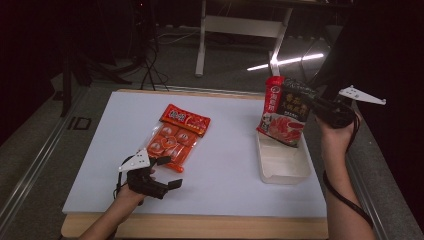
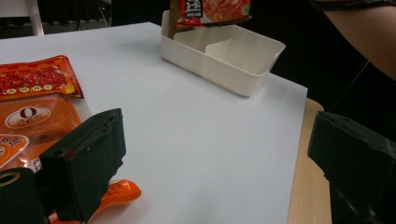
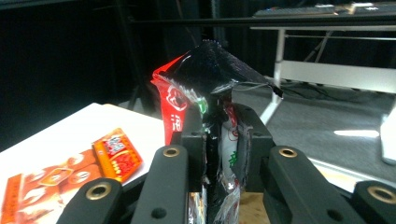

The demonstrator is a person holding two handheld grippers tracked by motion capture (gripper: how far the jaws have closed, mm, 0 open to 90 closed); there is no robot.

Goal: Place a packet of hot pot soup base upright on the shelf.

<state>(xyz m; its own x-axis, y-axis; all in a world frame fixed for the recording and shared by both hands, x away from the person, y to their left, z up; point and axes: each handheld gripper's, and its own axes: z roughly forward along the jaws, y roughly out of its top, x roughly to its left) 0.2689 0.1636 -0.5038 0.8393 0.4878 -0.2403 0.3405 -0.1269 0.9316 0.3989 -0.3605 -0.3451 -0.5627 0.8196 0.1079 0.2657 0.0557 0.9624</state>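
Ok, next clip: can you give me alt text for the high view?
The right gripper holds a red and black food packet upright over a white plastic tray at the right of a white table. The open left gripper rests by an orange snack bag lying flat.

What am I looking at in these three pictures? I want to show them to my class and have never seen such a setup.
A person at a white table holds a hand-operated clamp tool in each hand. One picture looks down from above; the other two come from cameras riding on each tool. The right gripper has its jaws shut on a red and black food pouch, held above a white plastic bin. The left gripper, jaws open, sits beside an orange snack packet lying flat on the table.
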